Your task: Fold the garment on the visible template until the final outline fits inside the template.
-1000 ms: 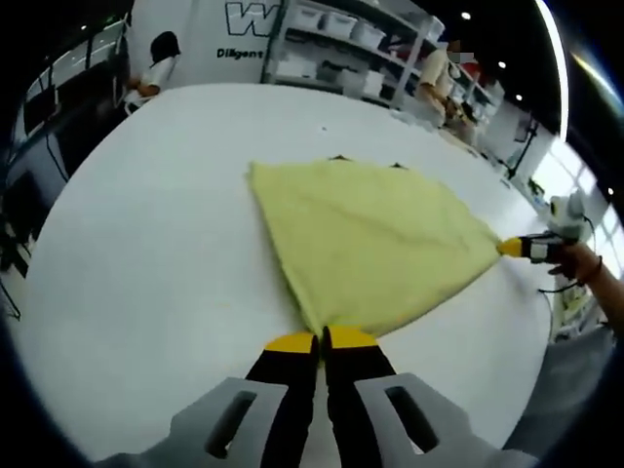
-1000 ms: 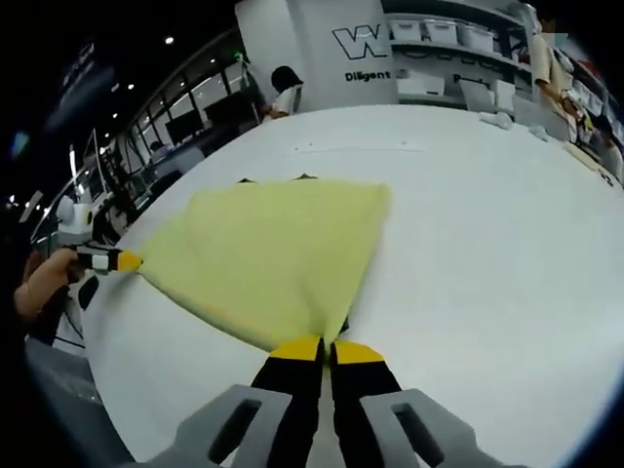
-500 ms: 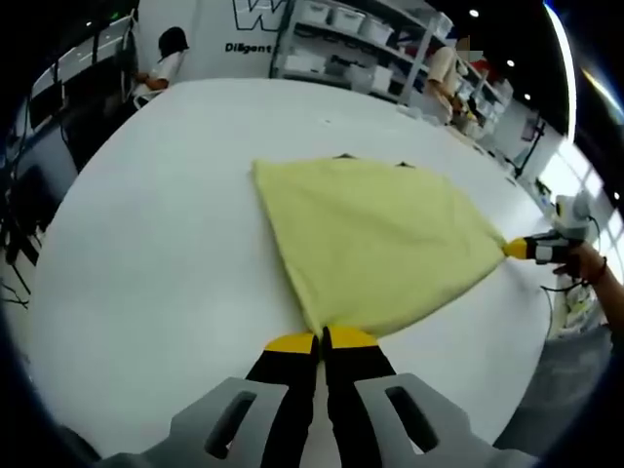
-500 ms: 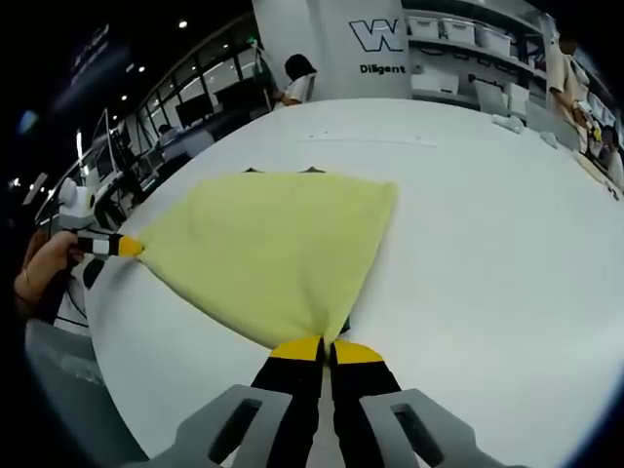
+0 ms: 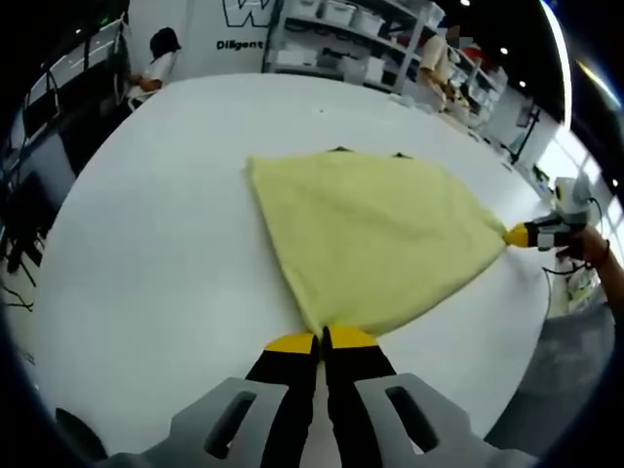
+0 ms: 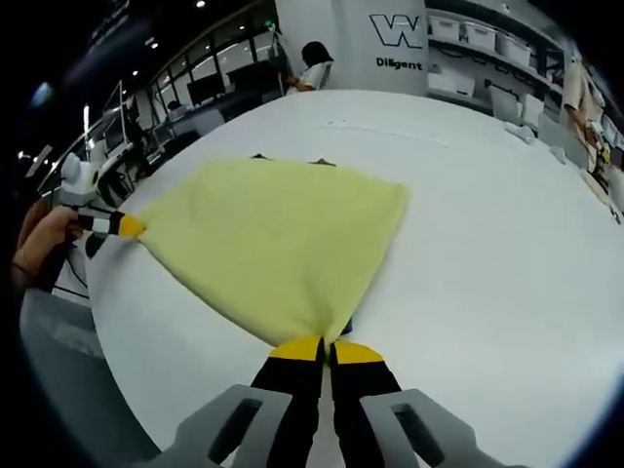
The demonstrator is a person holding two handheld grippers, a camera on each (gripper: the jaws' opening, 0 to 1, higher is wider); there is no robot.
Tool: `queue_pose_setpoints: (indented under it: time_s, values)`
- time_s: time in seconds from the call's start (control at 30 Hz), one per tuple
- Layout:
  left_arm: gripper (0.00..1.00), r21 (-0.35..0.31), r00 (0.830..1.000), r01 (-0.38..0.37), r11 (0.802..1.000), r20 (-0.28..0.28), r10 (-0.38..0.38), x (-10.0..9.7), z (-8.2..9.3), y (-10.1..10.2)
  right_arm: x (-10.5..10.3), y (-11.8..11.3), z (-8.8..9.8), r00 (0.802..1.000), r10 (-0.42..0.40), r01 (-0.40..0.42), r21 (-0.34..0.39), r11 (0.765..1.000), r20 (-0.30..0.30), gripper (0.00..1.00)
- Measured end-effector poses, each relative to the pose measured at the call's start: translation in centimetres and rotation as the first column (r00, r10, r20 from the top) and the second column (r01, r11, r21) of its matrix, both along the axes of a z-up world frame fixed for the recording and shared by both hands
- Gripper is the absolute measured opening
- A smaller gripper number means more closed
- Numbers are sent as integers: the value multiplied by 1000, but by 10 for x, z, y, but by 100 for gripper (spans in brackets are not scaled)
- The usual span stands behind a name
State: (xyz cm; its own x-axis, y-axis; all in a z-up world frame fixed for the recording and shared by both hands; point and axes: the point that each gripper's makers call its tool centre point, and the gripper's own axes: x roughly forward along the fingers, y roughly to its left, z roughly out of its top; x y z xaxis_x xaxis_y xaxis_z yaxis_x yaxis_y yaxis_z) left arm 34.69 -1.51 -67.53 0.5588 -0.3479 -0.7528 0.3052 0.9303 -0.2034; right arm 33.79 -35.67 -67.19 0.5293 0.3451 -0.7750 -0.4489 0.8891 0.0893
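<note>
Pinching one near corner of the yellow garment [image 5: 375,239] in my left tool [image 5: 323,340] and the other in my right tool [image 6: 328,345], I hold it taut over the table [image 5: 146,253] middle; it's light, limp cloth, best gripped at corners.

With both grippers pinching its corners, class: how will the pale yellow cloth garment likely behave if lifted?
The pale yellow cloth garment probably sags; it looks soft and is pulled to points at the left gripper and right gripper. Likely light: closed jaws hold it.
</note>
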Motion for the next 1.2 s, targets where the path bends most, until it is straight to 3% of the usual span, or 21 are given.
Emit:
queue_pose_setpoints:
  time_s: [0.37, 0.43, 0.53, 0.63, 0.77, 0.87, 1.0, 1.2]
  values:
    - [4, 31, 1000, -6, 1000, 19, 5, 0, -1, 0, -1, -2, -8, 999, 43, -42, -64, 997, 7, 0]
    - [7, 24, 1000, -26, 999, 15, 25, 0, 0, 2, 3, -5, -8, 1000, 1, 0, -60, 998, 12, 3]
    - [16, 12, 999, -37, 999, 15, 37, 0, 3, 4, 7, -12, -2, 998, -43, 45, -51, 998, 34, 12]
    - [31, 3, 998, -47, 999, 36, 47, -2, 9, 6, 8, -13, 12, 996, -61, 62, -23, 998, 70, 23]
    - [49, -17, 996, -41, 999, 85, 42, -6, 25, 3, 3, -9, 34, 992, -65, 64, 12, 998, 104, 44]
    - [58, -18, 994, -24, 1000, 108, 26, -14, 38, -1, -4, -3, 48, 991, -61, 58, 30, 998, 123, 54]
    - [67, -15, 991, -17, 1000, 134, 19, -23, 52, -2, -17, 7, 63, 987, -59, 51, 60, 997, 146, 64]
    - [73, -77, 987, -21, 997, 155, 33, -44, 65, -12, -38, 17, 76, 986, -57, 45, 81, 996, 158, 78]
